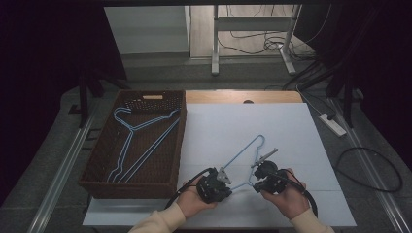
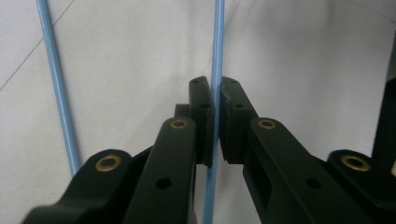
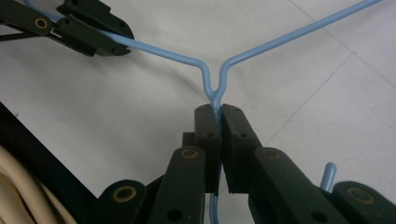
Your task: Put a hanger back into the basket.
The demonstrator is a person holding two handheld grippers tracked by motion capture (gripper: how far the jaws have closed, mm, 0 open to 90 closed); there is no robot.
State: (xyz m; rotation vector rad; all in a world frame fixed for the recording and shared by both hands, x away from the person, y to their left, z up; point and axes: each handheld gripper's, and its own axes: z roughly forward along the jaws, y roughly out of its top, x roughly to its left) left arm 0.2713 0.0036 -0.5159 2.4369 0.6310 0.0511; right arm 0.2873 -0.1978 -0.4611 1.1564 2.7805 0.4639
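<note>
White sheeting covers the worktop [image 1: 272, 126], with dark curtains to either side and a grey floor with cables beyond it. On the sheet near the front edge lies a light blue wire hanger [image 1: 243, 156], gripped at two places. The left tongs [image 1: 222, 175] are closed on one of the hanger's straight wires, which runs up between the jaws in the left gripper view [image 2: 217, 56]. The right tongs [image 1: 256, 171] are closed on the hanger's neck, just below where the two shoulders split apart in the right gripper view [image 3: 212, 91]. A person's hands hold both tools close together. At the left of the worktop sits a brown woven basket [image 1: 99, 165] holding more blue hangers [image 1: 133, 141].
</note>
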